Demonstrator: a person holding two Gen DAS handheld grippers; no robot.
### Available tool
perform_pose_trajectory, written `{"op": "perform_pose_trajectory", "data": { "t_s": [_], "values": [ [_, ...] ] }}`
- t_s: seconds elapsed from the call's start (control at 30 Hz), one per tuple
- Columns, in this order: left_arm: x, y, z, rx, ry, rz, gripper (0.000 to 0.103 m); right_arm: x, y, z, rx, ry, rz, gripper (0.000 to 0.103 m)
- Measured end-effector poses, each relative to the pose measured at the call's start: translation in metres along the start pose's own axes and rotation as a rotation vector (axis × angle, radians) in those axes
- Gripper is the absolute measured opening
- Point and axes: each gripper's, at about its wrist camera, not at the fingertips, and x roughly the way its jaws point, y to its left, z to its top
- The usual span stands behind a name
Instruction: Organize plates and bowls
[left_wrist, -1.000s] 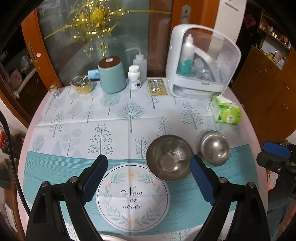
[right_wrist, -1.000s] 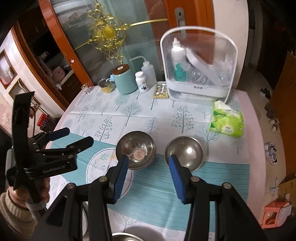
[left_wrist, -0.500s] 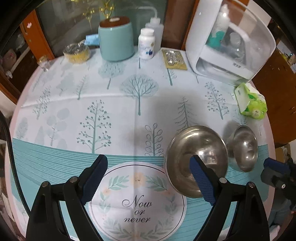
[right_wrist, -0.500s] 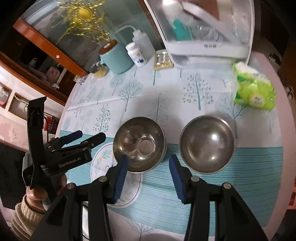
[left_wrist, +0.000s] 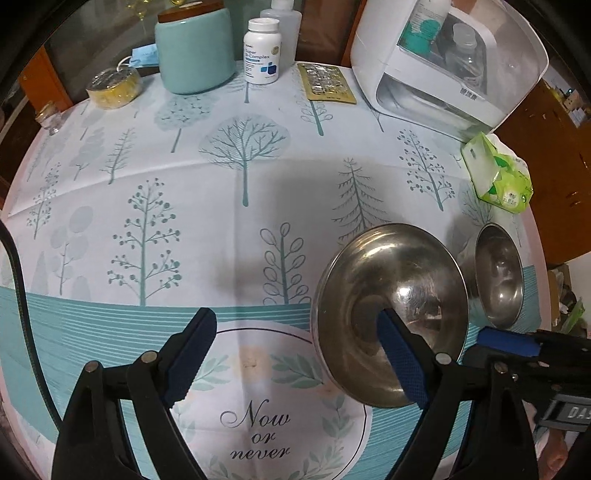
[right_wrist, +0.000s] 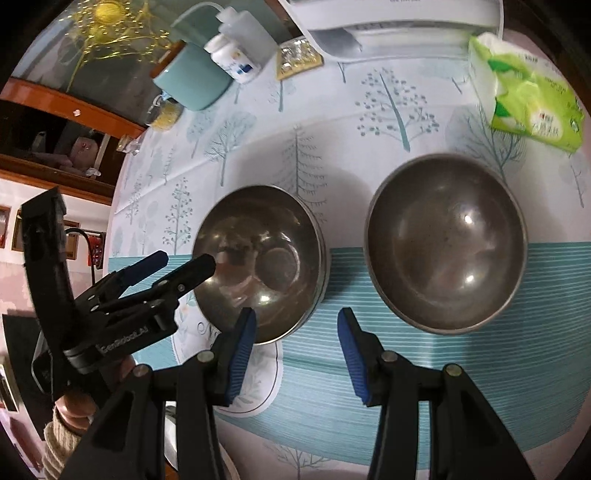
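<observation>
Two steel bowls stand side by side on the tree-print tablecloth. The left bowl (left_wrist: 391, 310) (right_wrist: 266, 266) sits beside the "Now or never" circle. The right bowl (left_wrist: 498, 277) (right_wrist: 447, 243) is apart from it. My left gripper (left_wrist: 295, 347) (right_wrist: 173, 264) is open; its right finger reaches over the left bowl's near rim into the bowl, its left finger is outside. My right gripper (right_wrist: 297, 350) is open and empty, low over the cloth just in front of the gap between the bowls; its blue tip (left_wrist: 506, 339) shows in the left wrist view.
At the table's back stand a teal canister (left_wrist: 195, 48), a pill bottle (left_wrist: 262, 51), a blister pack (left_wrist: 325, 83), a white appliance (left_wrist: 443, 62) and a yellow roll (left_wrist: 114, 86). A green tissue pack (left_wrist: 498, 177) (right_wrist: 532, 96) lies right, near the edge.
Both grippers have moved forward and down toward the bowls. My left gripper's right finger now reaches into the left bowl. The bowls have not moved.
</observation>
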Motion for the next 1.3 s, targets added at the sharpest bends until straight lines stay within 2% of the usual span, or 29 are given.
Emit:
{"op": "perform_pose_trajectory", "data": {
  "t_s": [0.13, 0.3, 0.37, 0.4, 0.47, 0.5, 0.53, 0.9, 1.3],
  "values": [
    [0.008, -0.001, 0.002, 0.0, 0.012, -0.018, 0.083, 0.012, -0.002, 0.004, 0.027, 0.003, -0.003, 0.046],
    [0.021, -0.005, 0.005, 0.008, 0.044, -0.056, 0.063, 0.027, -0.002, 0.01, 0.038, 0.018, -0.019, 0.046],
    [0.025, -0.005, 0.006, 0.006, 0.058, -0.081, 0.043, 0.029, 0.0, 0.01, 0.031, 0.017, -0.026, 0.042],
    [0.026, -0.005, 0.006, 0.004, 0.066, -0.092, 0.038, 0.03, 0.0, 0.011, 0.031, 0.019, -0.029, 0.033],
    [0.031, -0.006, 0.005, 0.002, 0.089, -0.115, 0.015, 0.034, 0.0, 0.011, 0.031, 0.03, -0.046, 0.025],
    [0.032, -0.007, 0.005, 0.004, 0.089, -0.106, 0.014, 0.035, 0.0, 0.012, 0.032, 0.03, -0.06, 0.019],
    [0.033, -0.007, 0.004, 0.013, 0.081, -0.096, 0.011, 0.036, 0.0, 0.012, 0.029, 0.031, -0.071, 0.017],
    [0.02, -0.006, -0.007, 0.031, 0.095, -0.129, 0.009, 0.022, 0.001, 0.0, -0.002, 0.02, -0.081, 0.016],
    [-0.033, -0.023, -0.052, 0.07, 0.103, -0.134, 0.011, -0.022, 0.011, -0.033, -0.053, -0.007, -0.077, 0.015]
  ]
}}
